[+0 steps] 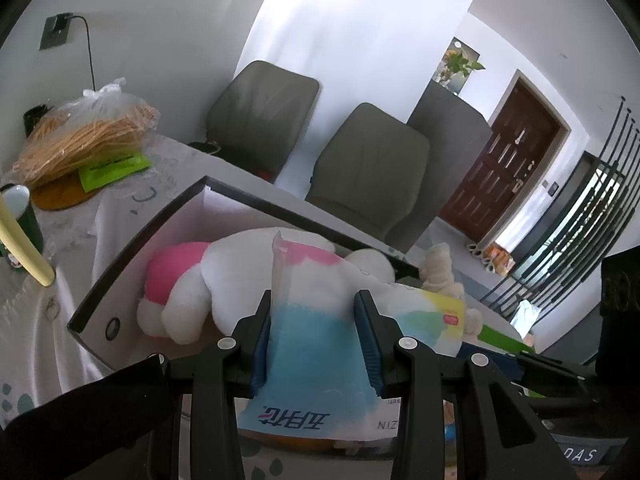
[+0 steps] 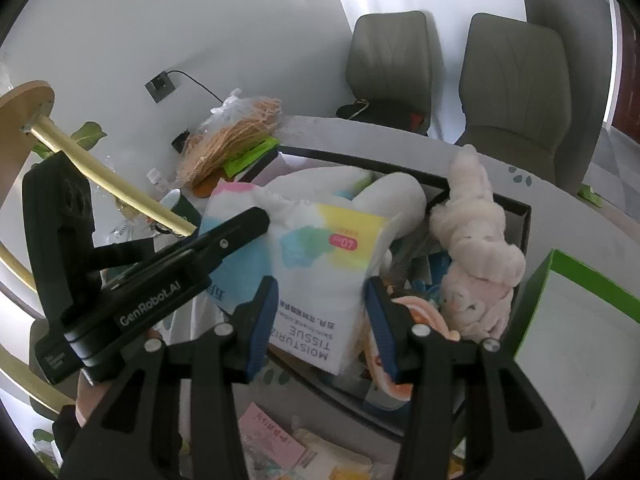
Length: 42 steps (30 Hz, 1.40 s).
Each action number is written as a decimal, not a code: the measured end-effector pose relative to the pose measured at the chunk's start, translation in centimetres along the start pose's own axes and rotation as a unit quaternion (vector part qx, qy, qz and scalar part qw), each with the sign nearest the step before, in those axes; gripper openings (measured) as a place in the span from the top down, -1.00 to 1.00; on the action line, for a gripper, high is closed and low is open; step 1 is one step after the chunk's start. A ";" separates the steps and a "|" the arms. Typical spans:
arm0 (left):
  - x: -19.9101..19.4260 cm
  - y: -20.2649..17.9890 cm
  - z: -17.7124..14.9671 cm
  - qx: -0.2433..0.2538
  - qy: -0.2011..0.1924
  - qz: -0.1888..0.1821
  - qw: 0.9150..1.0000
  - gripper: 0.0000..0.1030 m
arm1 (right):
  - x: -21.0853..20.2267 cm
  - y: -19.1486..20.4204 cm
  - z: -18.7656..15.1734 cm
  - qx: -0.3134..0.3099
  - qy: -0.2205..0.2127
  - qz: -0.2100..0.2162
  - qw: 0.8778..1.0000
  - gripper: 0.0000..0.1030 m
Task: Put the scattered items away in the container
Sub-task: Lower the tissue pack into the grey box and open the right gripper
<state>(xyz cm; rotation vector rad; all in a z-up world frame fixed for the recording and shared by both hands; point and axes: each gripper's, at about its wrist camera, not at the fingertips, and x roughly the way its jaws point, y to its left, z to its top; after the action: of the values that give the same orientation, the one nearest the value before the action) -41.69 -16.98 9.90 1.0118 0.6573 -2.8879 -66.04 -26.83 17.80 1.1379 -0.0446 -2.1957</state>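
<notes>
Over one box (image 2: 516,216), two plush toys, one tissue pack (image 1: 320,344) between left tongs (image 1: 316,320)

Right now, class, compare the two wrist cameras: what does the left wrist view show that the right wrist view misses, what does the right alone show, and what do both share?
Only the left wrist view shows the brown door and the black railing.

Only the right wrist view shows the green-edged box, the pink card on the table, and the left tongs from outside.

Both show the tissue pack clamped in the left tongs, the black-rimmed container, the white plush and two grey chairs. The right tongs are open.
</notes>
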 end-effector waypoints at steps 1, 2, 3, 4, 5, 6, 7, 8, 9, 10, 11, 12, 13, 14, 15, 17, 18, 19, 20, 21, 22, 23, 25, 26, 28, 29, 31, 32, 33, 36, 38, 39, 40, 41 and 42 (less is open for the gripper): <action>0.2 0.1 -0.2 0.000 0.000 0.002 1.000 0.24 | 0.3 0.0 0.0 -0.002 0.002 -0.003 1.000 0.10; 0.3 0.2 -0.3 -0.001 0.000 0.002 1.000 0.24 | 0.5 0.0 -0.1 -0.003 0.004 -0.004 1.000 0.10; 0.4 0.3 -0.4 -0.002 0.000 0.000 1.000 0.24 | 0.7 0.0 -0.1 -0.003 0.005 -0.005 1.000 0.10; 0.5 0.4 -0.5 -0.002 0.000 0.000 1.000 0.24 | 0.9 0.1 -0.2 -0.005 0.005 -0.008 1.000 0.10; 0.5 0.5 -0.6 -0.002 0.000 0.000 1.000 0.24 | 1.1 0.1 -0.3 -0.008 0.006 -0.011 1.000 0.10; 0.5 0.6 -0.7 -0.002 -0.001 -0.001 1.000 0.23 | 1.2 0.0 -0.4 -0.008 0.008 -0.012 1.000 0.10; 0.5 0.7 -0.9 -0.003 -0.001 -0.002 1.000 0.23 | 1.4 0.0 -0.4 -0.008 0.010 -0.014 1.000 0.10; 0.4 0.8 -1.1 -0.007 0.000 -0.003 1.000 0.23 | 1.6 0.0 -0.5 -0.009 0.011 -0.016 1.000 0.10; 0.4 1.0 -1.2 -0.011 0.000 -0.004 1.000 0.21 | 1.6 0.1 -0.6 -0.009 0.012 -0.017 1.000 0.10; 0.5 1.2 -1.4 -0.014 0.000 -0.005 1.000 0.21 | 1.7 0.1 -0.6 -0.009 0.012 -0.017 1.000 0.10; 0.5 1.3 -1.6 -0.015 -0.001 -0.006 1.000 0.21 | 1.7 0.2 -0.7 -0.010 0.013 -0.018 1.000 0.10; 0.5 1.4 -1.7 -0.016 -0.002 -0.006 1.000 0.21 | 1.8 0.2 -0.8 -0.011 0.014 -0.019 1.000 0.10; 0.5 1.4 -1.9 -0.015 -0.004 -0.005 1.000 0.21 | 1.9 0.3 -0.9 -0.012 0.015 -0.020 1.000 0.10; 0.6 1.4 -2.0 -0.013 -0.006 -0.004 1.000 0.21 | 2.0 0.4 -0.9 -0.014 0.016 -0.022 1.000 0.10; 0.6 1.3 -2.0 -0.012 -0.008 -0.002 1.000 0.20 | 2.1 0.4 -1.0 -0.015 0.018 -0.024 0.999 0.10; 0.8 1.4 -2.1 -0.010 -0.012 0.001 1.000 0.13 | 2.3 0.5 -1.1 -0.016 0.018 -0.028 0.999 0.10; 0.9 1.6 -2.1 -0.011 -0.014 0.002 1.000 0.05 | 2.4 0.4 -1.1 -0.016 0.018 -0.028 0.999 0.10; 1.0 1.8 -2.1 -0.014 -0.016 0.002 1.000 -0.01 | 2.5 0.4 -1.2 -0.015 0.018 -0.028 0.999 0.10; 1.0 2.1 -2.2 -0.020 -0.019 0.004 1.000 -0.15 | 2.6 0.4 -1.2 -0.014 0.018 -0.028 0.999 0.10; 1.1 2.3 -2.2 -0.026 -0.020 0.005 0.999 -0.27 | 2.6 0.3 -1.2 -0.012 0.017 -0.027 0.999 0.10; 1.1 2.6 -2.2 -0.033 -0.023 0.004 0.999 -0.32 | 2.5 0.3 -1.1 -0.009 0.016 -0.023 1.000 0.03; 1.0 2.8 -2.2 -0.037 -0.025 0.002 0.999 -0.37 | 2.4 0.3 -1.1 -0.006 0.014 -0.017 1.000 -0.11; 0.4 2.8 -2.0 -0.041 -0.033 0.004 0.999 -0.37 | 2.0 0.5 -1.0 -0.003 0.006 -0.004 1.000 -0.24; 0.0 2.7 -1.8 -0.039 -0.042 0.013 0.998 -0.37 | 1.7 0.7 -1.0 -0.006 0.001 -0.004 1.000 -0.24; -1.1 2.2 -1.7 -0.035 -0.061 0.027 0.997 -0.37 | 1.0 1.1 -0.9 -0.011 -0.010 -0.002 1.000 -0.43; -2.0 2.1 -1.5 -0.037 -0.074 0.032 0.996 -0.37 | 0.5 1.3 -0.9 -0.011 -0.018 -0.003 1.000 -0.63; -3.1 1.7 -1.1 -0.040 -0.088 0.036 0.995 -0.37 | -0.7 1.6 -0.8 -0.012 -0.037 -0.008 0.999 -0.80; -3.6 1.5 -0.9 -0.039 -0.090 0.037 0.994 -0.37 | -1.3 1.7 -0.9 -0.013 -0.045 -0.011 0.999 -0.83; -3.9 1.4 -0.8 -0.036 -0.091 0.038 0.995 -0.37 | -1.9 1.8 -0.8 -0.014 -0.051 -0.013 0.999 -0.84; -5.1 0.3 -0.5 -0.023 -0.093 0.038 0.995 -0.47 | -3.9 1.7 -0.7 -0.005 -0.066 -0.012 0.998 -0.90; -5.8 -0.5 -0.7 -0.018 -0.094 0.034 0.995 -0.48 | -5.6 1.6 -0.8 0.002 -0.079 -0.011 0.997 -0.94; -6.2 -0.9 -0.8 -0.016 -0.094 0.033 0.995 -0.49 | -6.4 1.6 -0.9 0.003 -0.084 -0.012 0.996 -0.96; -6.6 -1.2 -0.9 -0.016 -0.095 0.032 0.995 -0.51 | -7.4 1.6 -0.9 0.002 -0.089 -0.015 0.996 -1.00; -7.1 -1.6 -1.0 -0.015 -0.096 0.028 0.995 -0.61 | -8.4 1.7 -1.1 0.001 -0.095 -0.019 0.995 -1.00; -7.4 -1.9 -1.2 -0.015 -0.098 0.025 0.995 -0.68 | -9.3 1.7 -1.1 0.001 -0.100 -0.021 0.995 -1.00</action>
<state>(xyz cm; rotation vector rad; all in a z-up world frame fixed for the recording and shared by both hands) -35.40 -15.70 14.26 0.7187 0.6504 -2.8733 -60.56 -22.60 24.28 0.9250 -0.1090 -2.3408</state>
